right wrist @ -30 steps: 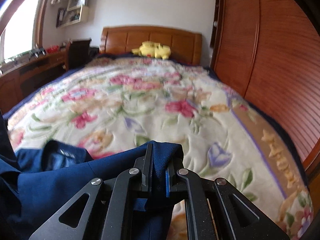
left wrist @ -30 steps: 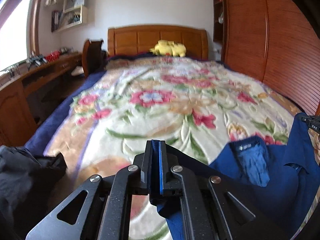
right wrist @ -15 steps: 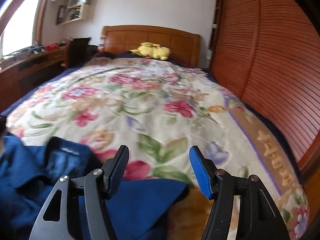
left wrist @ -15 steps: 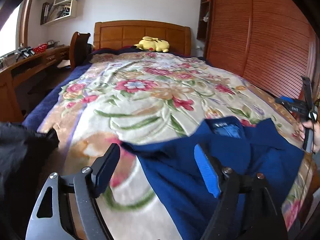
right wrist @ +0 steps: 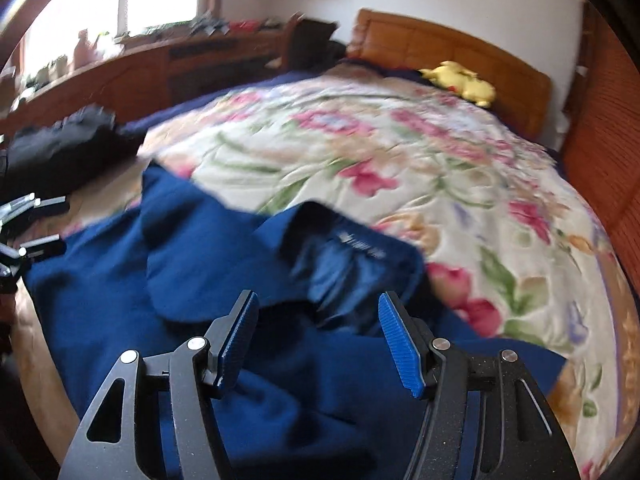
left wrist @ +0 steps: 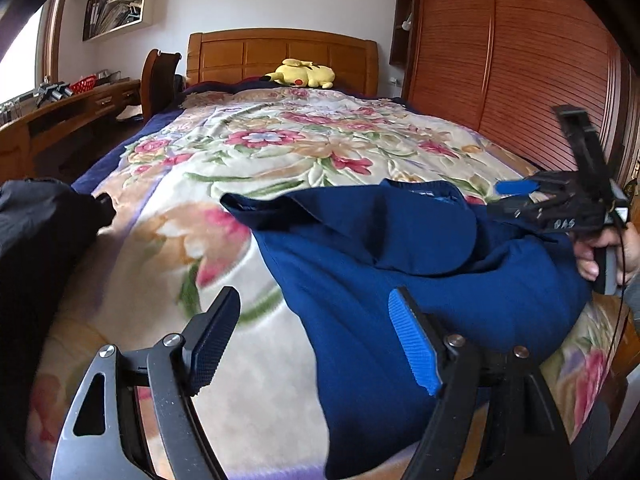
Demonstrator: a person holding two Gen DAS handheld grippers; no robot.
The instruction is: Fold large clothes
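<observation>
So the navy garment (left wrist: 400, 264) is lying rumpled on the floral blanket (left wrist: 260, 148) at the foot end of the bed, collar side toward the headboard (left wrist: 280, 54) and its lower part spilling toward the near edge. One sleeve corner sticks out on the garment's desk side, and there's a good stretch of bare blanket between the garment and the headboard, so lots of room that way. On the wardrobe side the garment stops a bit short of the blanket's edge.

Left gripper (left wrist: 316, 340) has its jaws spread wide with nothing between them, hovering over the garment's near left edge. Right gripper (right wrist: 318, 340) is spread too, over the middle of the garment just short of the collar (right wrist: 352, 256), and empty.

Compared to a second ago: both were pinched shut on the fabric and holding it up; half a second ago they'd already let go. Now the right one has swung round to face the garment's collar and the desk.

Count: two grippers, one navy garment, one black heap of clothing (left wrist: 36, 232) off the garment's desk side, one yellow plush (left wrist: 300, 74) up by the headboard.
</observation>
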